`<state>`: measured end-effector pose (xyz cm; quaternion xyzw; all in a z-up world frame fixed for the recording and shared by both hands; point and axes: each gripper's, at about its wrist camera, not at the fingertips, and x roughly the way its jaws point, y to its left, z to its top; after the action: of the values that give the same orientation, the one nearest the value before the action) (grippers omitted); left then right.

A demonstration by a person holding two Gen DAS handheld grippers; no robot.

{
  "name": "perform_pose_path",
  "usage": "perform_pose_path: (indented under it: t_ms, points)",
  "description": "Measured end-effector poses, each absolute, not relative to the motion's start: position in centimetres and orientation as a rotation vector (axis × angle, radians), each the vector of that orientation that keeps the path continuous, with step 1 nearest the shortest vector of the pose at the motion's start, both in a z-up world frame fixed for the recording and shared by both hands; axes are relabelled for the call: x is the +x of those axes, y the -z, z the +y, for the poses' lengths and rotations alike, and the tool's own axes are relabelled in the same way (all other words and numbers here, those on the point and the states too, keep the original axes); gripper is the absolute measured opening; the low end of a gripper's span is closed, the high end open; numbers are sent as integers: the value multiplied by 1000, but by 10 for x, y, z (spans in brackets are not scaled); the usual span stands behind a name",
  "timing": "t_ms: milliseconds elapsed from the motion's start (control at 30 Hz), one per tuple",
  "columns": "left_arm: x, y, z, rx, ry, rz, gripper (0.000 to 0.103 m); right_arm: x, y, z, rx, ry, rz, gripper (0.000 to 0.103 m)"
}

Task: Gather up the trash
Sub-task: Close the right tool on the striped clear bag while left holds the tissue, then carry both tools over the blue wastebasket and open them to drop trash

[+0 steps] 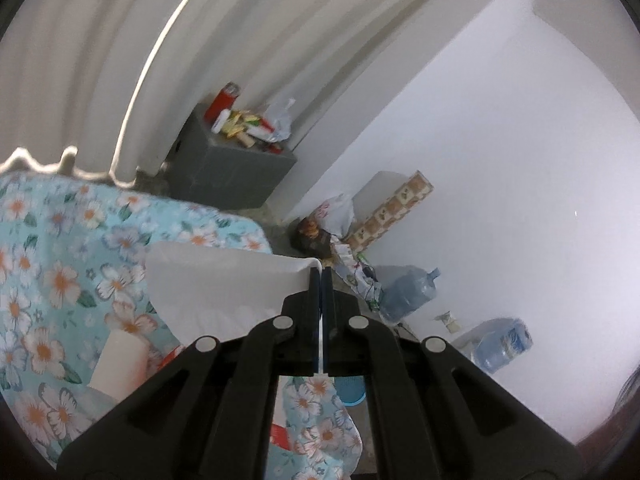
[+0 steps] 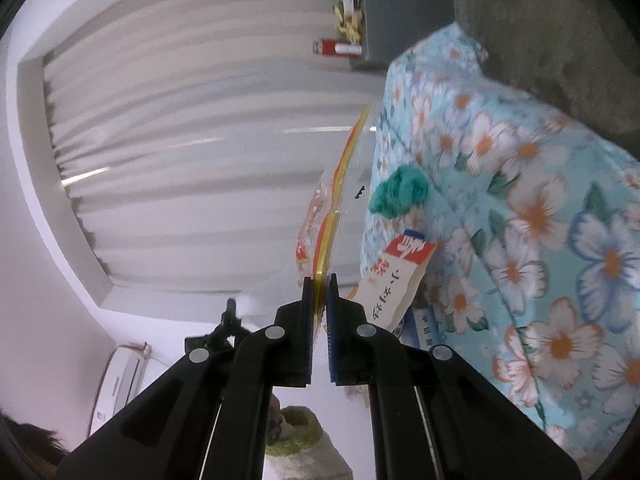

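White tissue (image 1: pixel 224 284) is clamped in the left tongs (image 1: pixel 321 276); right tongs (image 2: pixel 320 284) pinch a clear snack wrapper (image 2: pixel 336 200), probably lifted for binning.

Open floor (image 1: pixel 276 236) between floral bedspread (image 1: pixel 60 240) and cabinet (image 1: pixel 228 168).

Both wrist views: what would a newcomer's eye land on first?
Probably the flowered light-blue tablecloth, which fills much of both views. Next, the left gripper shut on a white plastic bag, and the right gripper pinching a clear snack wrapper with yellow-red edging beside the cloth.
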<state>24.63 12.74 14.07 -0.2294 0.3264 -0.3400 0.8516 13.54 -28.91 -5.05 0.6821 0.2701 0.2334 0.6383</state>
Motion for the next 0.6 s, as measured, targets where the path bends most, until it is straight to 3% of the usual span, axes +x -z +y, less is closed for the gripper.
perform_pose_path:
  t_ms: [267,600]
  points:
    - [220,-156,63,-379,768,676,0,91,62,-333,1609,-476,489,6]
    - [183,-134,-71,-253,898,741,0,17,86,-396,1645,-350,326,6]
